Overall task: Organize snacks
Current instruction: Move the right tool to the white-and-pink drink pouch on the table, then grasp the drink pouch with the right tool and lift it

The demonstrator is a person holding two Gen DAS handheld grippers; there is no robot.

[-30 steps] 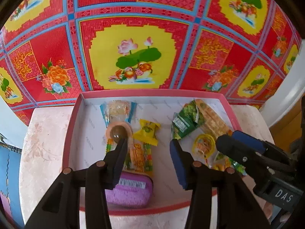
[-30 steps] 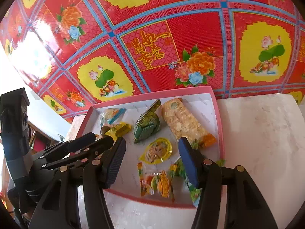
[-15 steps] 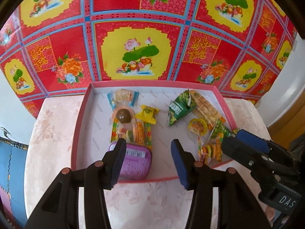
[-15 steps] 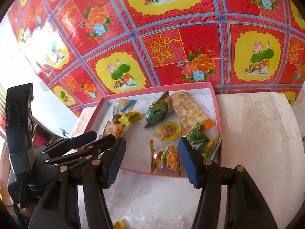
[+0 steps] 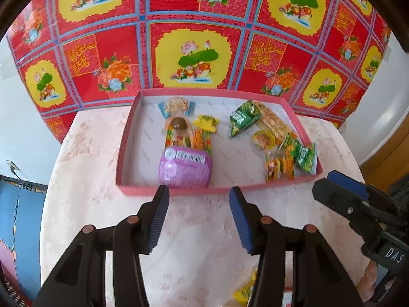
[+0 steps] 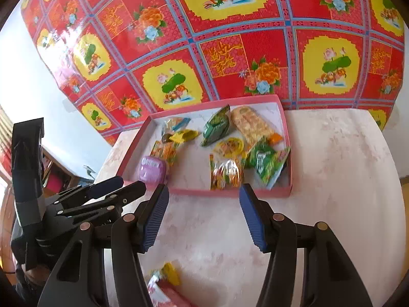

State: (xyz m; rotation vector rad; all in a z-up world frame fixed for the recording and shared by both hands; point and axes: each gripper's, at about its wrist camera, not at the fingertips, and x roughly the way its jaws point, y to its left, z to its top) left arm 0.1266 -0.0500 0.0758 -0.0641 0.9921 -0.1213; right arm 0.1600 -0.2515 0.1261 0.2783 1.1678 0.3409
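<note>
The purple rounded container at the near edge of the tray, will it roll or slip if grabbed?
The purple container looks hard and smooth, so tongs may slip on its curved sides. Its rounded shape might rock when nudged. The tray wall beside it should stop it sliding nearer.

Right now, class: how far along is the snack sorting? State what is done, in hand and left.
Done: the pink tray holds two groups, a purple pack with sweets on one side, green packets on the other. In hand: nothing; left gripper and right gripper jaws are open and empty. Left: a yellow snack lies on the table outside.
</note>
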